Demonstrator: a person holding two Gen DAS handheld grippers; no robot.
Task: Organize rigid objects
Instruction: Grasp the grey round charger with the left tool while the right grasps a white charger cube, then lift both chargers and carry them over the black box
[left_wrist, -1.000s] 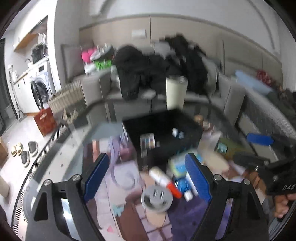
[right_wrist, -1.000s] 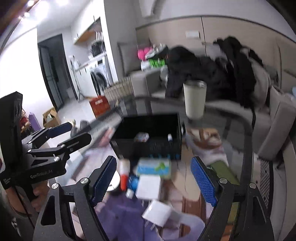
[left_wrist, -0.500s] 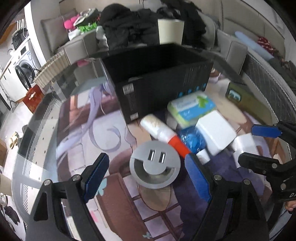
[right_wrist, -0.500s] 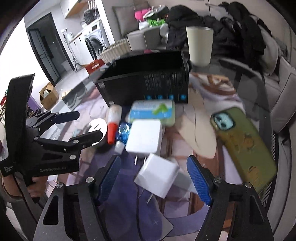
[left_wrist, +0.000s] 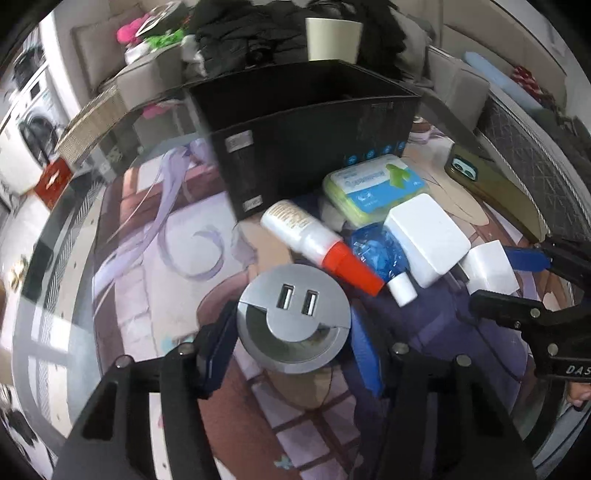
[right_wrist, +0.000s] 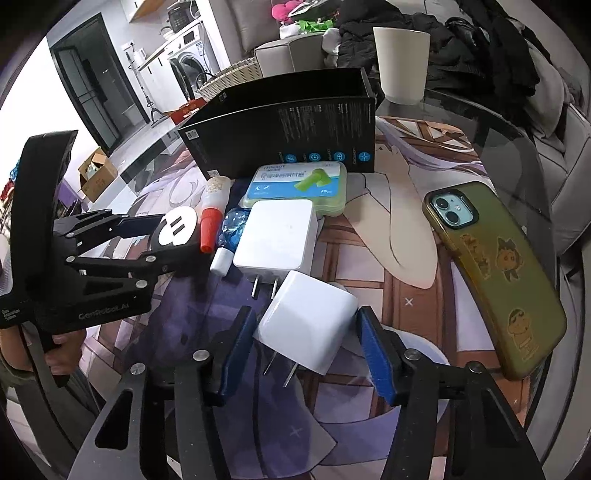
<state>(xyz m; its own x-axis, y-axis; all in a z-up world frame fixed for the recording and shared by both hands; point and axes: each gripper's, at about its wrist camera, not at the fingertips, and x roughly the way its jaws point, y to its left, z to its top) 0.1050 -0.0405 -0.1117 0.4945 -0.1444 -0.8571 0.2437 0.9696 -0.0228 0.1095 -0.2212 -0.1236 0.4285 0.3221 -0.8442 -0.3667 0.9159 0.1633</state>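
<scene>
Each tool (left_wrist: 291, 354) (right_wrist: 306, 349) was matte black with blue finger pads (right_wrist: 376, 354), silver screws and white lettering; bare fingers (right_wrist: 61, 360) gripped one handle.

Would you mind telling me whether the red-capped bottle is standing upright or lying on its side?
Lying on its side. The bottle rests flat on the mat, red cap toward the camera, base toward the black box.

The black box's (left_wrist: 314, 122) inside was hidden behind its near wall in both views. A small white object (left_wrist: 330, 218) lay mostly buried under the tube (left_wrist: 314, 240) and the green-and-blue case (left_wrist: 373, 188). The blue packet (right_wrist: 232, 229) was half covered. Print on the case stayed too small to read. The phone (left_wrist: 491, 188) blurred toward the rim.
</scene>
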